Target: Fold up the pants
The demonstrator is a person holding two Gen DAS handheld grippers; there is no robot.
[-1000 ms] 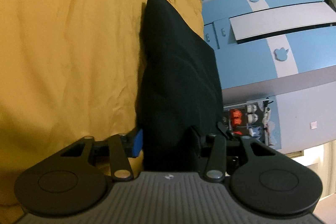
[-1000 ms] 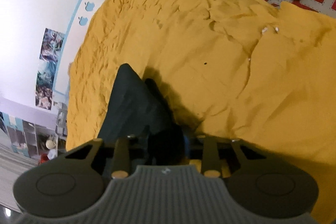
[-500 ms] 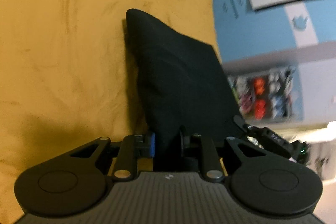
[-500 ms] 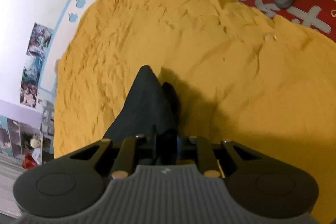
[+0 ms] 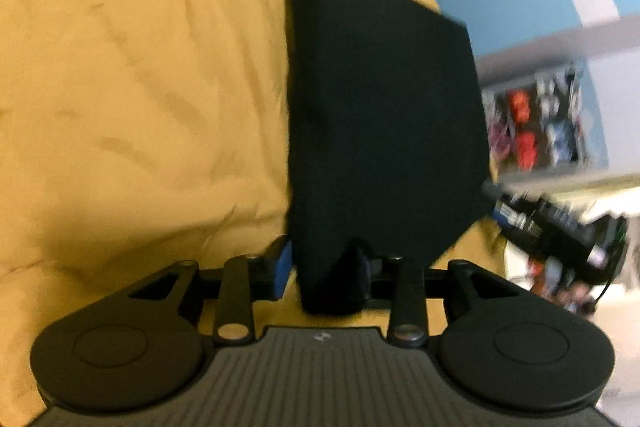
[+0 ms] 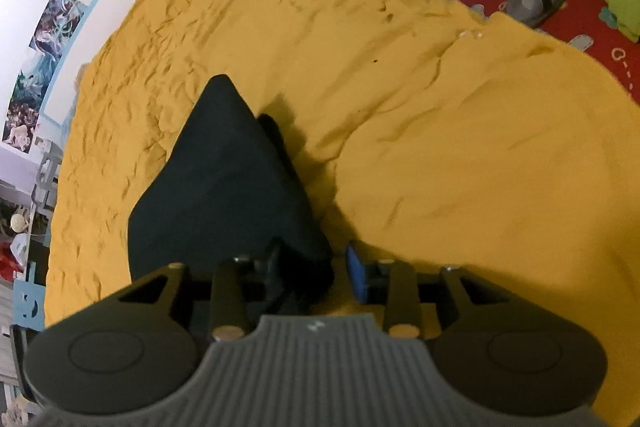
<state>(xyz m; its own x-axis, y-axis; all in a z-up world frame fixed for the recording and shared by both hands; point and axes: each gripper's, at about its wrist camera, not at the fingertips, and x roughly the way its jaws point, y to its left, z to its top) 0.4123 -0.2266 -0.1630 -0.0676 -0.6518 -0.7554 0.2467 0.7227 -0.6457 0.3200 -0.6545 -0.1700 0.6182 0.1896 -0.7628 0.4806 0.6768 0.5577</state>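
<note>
Half a second ago my right gripper (image 6: 316, 273) was clamped on the black pants (image 6: 224, 187); now its fingers have spread and the cloth sits loose against the left one only. My left gripper (image 5: 326, 273) still pinches the near corner (that view is blurred with motion). The pants hang over the near part of the yellow bedspread (image 6: 440, 131), so I judge this fold is being released.

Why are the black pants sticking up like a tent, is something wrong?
Nothing looks broken or spilled. The pants stand up only because the grippers lift them off the yellow bedspread. The left gripper pinches one corner. The right gripper has cloth against one finger, with a gap beside it. The bedspread is just wrinkled.
</note>
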